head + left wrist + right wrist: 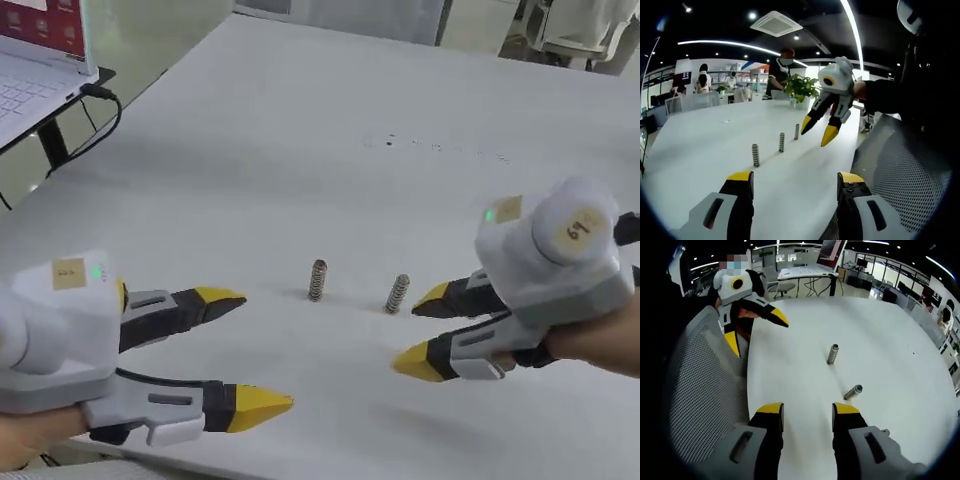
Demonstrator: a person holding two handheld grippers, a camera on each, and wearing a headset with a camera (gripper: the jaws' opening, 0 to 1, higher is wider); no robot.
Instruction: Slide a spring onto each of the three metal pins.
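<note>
Your left tongs are spread wide with nothing between the yellow tips, and they hover above the near edge of the tabletop. Your right tongs are likewise released and empty, hanging just beside the other end of the row of springs. In the left gripper view your own jaws stand apart at the bottom, and the right tongs hang open over the far end of that row.

Between the two tools, that view shows three coils standing upright in a line: the nearest spring, the middle spring and the far spring. In the head view the nearest and middle ones stand near each other, the middle one leaning a little. The far one is hidden behind your right tongs.

Coils that stand on end like this are most likely each threaded over one of the pins, though the pins themselves cannot be told apart from the coils. I see no loose spring lying on the tabletop. My judgement is that all three are on and the task is done, or all but. At most, you may need to check that the leaning middle spring is fully seated. A laptop sits well apart at the far left corner.
</note>
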